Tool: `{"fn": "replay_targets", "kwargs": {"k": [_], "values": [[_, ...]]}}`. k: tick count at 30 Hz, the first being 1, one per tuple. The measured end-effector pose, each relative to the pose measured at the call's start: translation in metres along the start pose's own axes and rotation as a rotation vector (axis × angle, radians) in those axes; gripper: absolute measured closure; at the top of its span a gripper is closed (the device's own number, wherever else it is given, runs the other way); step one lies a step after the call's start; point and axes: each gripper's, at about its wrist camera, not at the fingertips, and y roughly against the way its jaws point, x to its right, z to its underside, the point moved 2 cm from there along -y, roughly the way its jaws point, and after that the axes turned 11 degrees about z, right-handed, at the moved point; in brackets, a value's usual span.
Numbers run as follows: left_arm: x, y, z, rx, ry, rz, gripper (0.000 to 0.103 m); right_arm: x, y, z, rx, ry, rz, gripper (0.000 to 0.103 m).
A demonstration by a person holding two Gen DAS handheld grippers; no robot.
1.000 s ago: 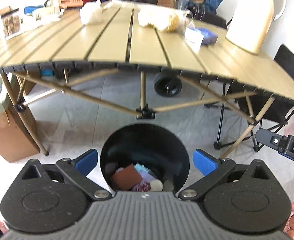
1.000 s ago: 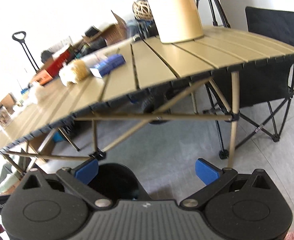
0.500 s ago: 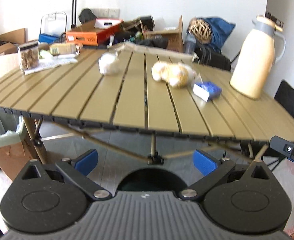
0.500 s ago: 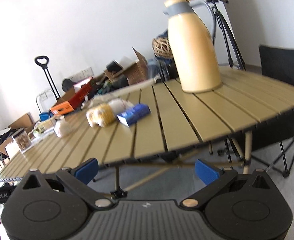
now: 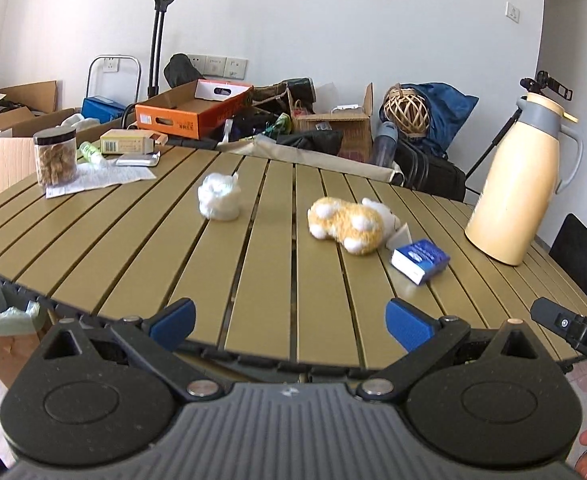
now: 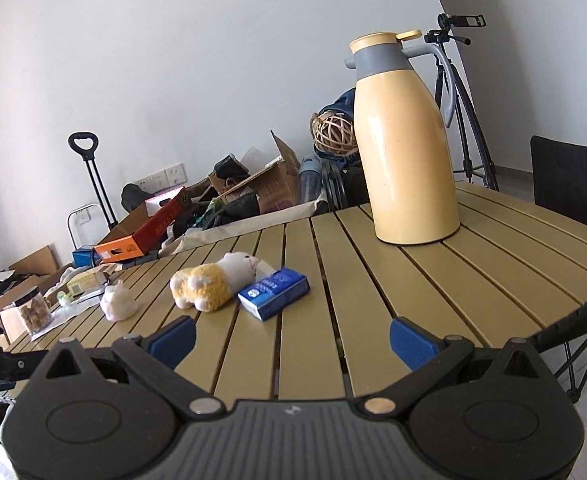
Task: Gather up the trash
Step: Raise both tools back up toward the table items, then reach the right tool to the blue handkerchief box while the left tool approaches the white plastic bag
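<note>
Both grippers hang with jaws wide and empty at the counter's (image 5: pixel 261 240) near edge; the crumpled white wad (image 5: pixel 219 197) lies ahead-left of the left gripper (image 5: pixel 291 318), farther left from the right gripper (image 6: pixel 291 340).

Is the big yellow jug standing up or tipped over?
Standing up. The jug sits flat on the table, lid on top.

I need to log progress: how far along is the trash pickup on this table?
Nothing visible shows finished work. Nothing is in hand: the left gripper and right gripper are both open and empty at the table's near edge. Left: the crumpled white wad, probably trash, beside the plush toy and blue box.
</note>
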Motion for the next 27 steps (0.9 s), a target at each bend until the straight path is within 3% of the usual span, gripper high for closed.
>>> {"fn": "replay_targets", "kwargs": {"k": [14,27], "values": [[-0.012,-0.057,-0.042,0.023,0.000,-0.028,0.000,-0.034,-0.070,-0.028,0.012,0.039,-0.033,0.000],[-0.053,-0.092,-0.060,0.005,0.080,-0.084,0.000,-0.068,-0.129,-0.032,-0.063,0.079,0.044,0.000]]}}
